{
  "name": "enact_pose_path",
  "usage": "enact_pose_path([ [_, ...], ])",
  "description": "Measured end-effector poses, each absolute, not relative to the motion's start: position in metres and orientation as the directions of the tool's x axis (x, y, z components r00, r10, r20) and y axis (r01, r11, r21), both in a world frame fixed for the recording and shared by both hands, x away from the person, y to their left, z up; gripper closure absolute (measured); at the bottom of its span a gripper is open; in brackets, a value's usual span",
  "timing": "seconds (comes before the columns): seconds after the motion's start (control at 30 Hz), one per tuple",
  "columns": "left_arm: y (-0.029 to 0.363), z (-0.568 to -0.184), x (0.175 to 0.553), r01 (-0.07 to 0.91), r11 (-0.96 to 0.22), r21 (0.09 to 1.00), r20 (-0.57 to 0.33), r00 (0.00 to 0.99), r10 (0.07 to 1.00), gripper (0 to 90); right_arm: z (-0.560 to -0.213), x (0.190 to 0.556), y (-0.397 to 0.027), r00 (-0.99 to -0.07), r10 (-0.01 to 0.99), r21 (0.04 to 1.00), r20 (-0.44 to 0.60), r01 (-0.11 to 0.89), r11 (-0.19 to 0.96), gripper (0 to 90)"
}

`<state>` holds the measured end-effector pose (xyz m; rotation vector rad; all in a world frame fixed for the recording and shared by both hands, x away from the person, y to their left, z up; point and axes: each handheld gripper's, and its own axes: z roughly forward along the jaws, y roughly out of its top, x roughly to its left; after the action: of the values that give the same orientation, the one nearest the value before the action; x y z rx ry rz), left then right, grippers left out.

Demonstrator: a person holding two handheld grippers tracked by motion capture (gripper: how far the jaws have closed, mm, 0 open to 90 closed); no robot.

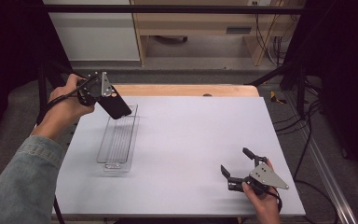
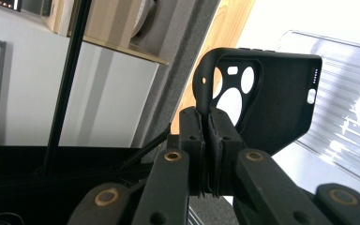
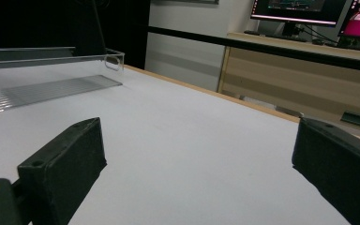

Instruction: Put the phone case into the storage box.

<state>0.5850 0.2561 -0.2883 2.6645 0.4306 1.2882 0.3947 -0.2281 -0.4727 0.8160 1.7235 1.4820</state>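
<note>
- A lab or office workspace.
- Lit computer monitors [image 3: 304, 11] on a wooden desk [image 3: 309, 70].
- Cables [image 1: 272, 44] trailing below; dark frame bars [image 1: 168, 8] around the table [image 1: 191, 140].

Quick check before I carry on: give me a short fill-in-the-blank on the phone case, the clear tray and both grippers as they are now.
1. The left gripper has its jaws shut on the rim of a black ____.
2. The phone case hangs over the far end of the clear ____.
3. The right gripper, low over the white table, has its jaws ____ with nothing between them.
4. Inside, the clear tray is ____.

Missing words: phone case; tray; open; empty
</note>
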Motion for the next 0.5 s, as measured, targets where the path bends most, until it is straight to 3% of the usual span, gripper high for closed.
enact_pose_path([
  [0.5, 0.240, -0.303, 0.603, 0.166, -0.965, 0.203, 0.751, 0.606, 0.262, 85.4, -0.473, 0.396, -0.228, -0.551, 0.827, 0.990, -0.110, 0.017, 0.142, 3.5],
])
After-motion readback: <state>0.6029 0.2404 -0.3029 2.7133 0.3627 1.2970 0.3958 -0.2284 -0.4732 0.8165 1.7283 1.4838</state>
